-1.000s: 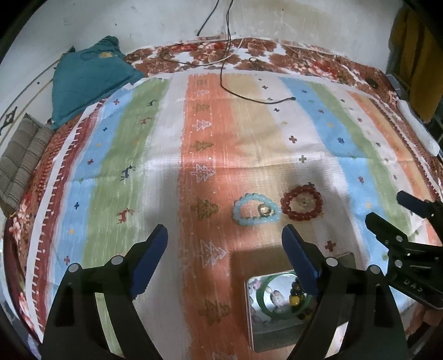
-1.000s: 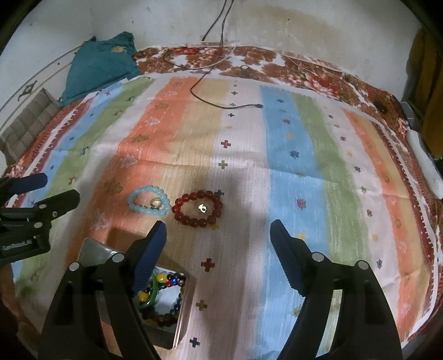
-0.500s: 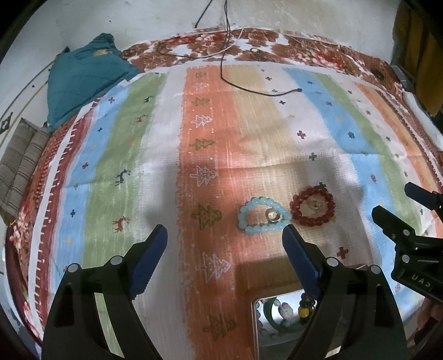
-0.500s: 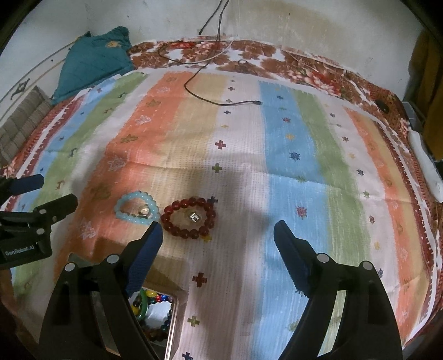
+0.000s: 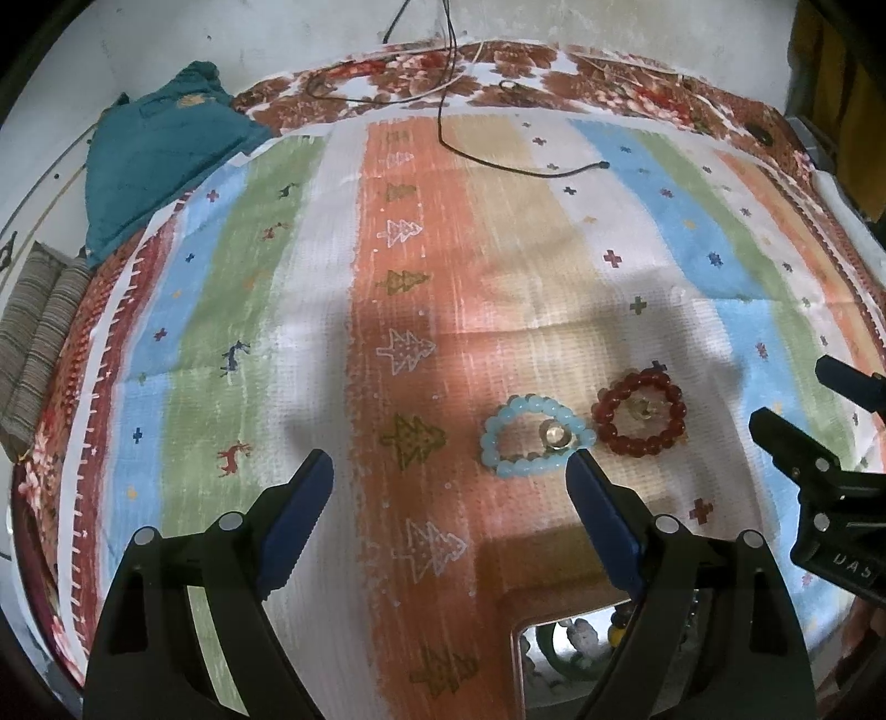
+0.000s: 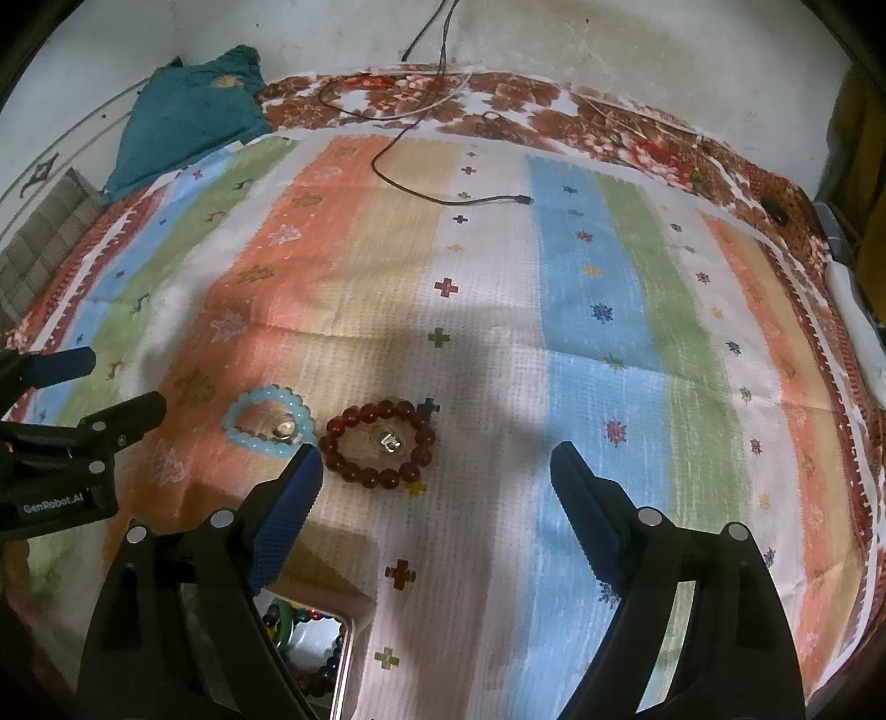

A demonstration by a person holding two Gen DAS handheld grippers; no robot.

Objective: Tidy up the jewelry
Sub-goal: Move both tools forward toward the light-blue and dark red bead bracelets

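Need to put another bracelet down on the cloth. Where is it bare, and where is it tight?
Bare: right of the red bracelet, and beyond both bracelets up to the black cable. Tight: around the light-blue bracelet, red bracelet and metal tin beside both grippers.

I'm working in a home bedroom: a bed against a stained plaster wall (image 6: 609, 50), with a striped bedsheet (image 5: 526, 266), a teal cushion (image 5: 160, 155) at ten o'clock, and a charger cable (image 6: 421, 183) trailing at twelve.
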